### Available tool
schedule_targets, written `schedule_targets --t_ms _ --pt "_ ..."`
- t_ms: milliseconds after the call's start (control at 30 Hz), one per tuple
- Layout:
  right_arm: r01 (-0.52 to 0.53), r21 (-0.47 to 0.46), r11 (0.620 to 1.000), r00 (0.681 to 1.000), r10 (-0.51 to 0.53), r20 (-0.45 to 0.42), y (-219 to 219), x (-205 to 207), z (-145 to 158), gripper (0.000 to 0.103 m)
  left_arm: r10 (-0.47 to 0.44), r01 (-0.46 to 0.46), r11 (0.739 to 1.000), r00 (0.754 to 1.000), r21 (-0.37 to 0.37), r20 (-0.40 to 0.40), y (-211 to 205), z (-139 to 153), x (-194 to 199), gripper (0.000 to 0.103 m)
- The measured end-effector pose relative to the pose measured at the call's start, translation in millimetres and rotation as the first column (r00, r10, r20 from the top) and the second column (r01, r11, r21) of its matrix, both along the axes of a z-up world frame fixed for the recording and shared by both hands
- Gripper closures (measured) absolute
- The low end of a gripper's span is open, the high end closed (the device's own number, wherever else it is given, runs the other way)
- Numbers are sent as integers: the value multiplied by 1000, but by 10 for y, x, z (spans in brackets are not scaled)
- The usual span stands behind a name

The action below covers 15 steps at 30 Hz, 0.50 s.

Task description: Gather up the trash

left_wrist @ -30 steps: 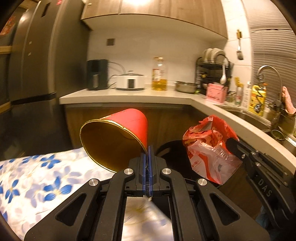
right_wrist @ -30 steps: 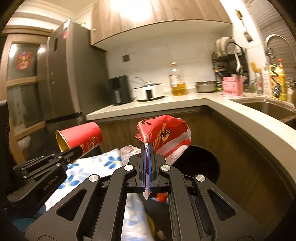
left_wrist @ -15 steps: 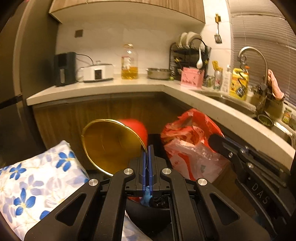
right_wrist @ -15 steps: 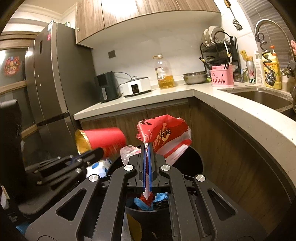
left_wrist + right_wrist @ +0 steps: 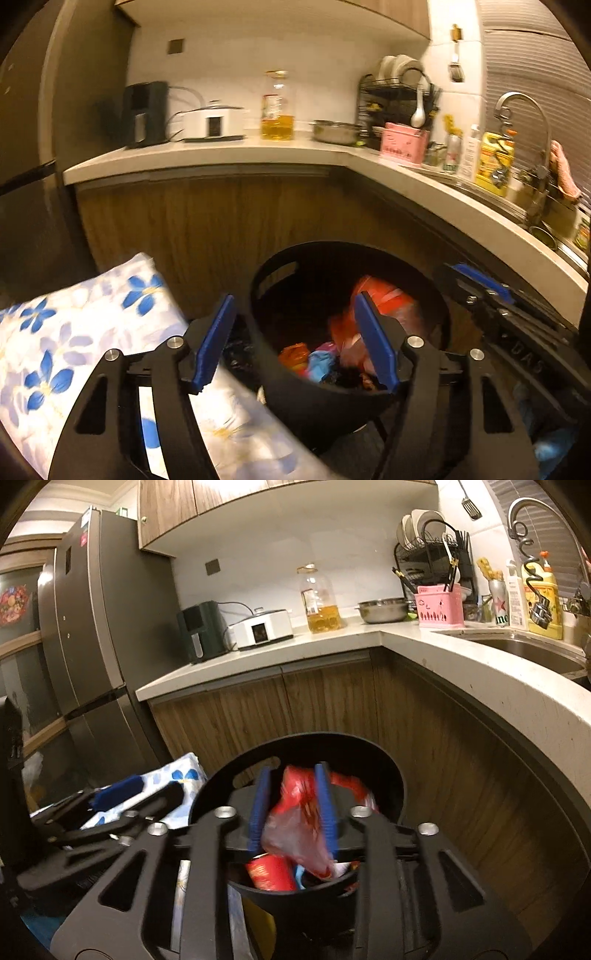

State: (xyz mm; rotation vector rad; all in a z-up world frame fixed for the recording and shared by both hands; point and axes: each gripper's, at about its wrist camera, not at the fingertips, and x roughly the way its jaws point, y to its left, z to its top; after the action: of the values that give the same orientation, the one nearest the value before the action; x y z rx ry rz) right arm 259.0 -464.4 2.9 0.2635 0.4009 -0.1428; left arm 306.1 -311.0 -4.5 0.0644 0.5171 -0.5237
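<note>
A round black trash bin stands on the floor below both grippers and also shows in the right wrist view. My left gripper is open and empty over the bin's near rim. My right gripper is open above the bin, and the red snack bag is blurred between its pads, dropping loose. In the left wrist view the red bag lies in the bin with other wrappers. The red paper cup lies inside the bin.
A blue-flowered cushion lies left of the bin. Wooden cabinets and a curved stone counter wrap behind and right of it. A steel fridge stands at left. Appliances, an oil bottle and a sink line the counter.
Both grippers have opened over the bin. The red cup has left my left gripper and lies in the bin. The red bag has slipped from my right gripper and is falling in.
</note>
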Motion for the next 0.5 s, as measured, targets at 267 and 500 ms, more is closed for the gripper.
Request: schedule_targets --t_ms 267,500 --pt "40 -41 998 999 -41 -26 152 -175 -29 24 170 -171 985 985 24 29 447 24 -233 14" --pt "63 -125 990 996 -71 -55 481 -440 27 8 236 -240 970 970 50 62 752 49 -584 7"
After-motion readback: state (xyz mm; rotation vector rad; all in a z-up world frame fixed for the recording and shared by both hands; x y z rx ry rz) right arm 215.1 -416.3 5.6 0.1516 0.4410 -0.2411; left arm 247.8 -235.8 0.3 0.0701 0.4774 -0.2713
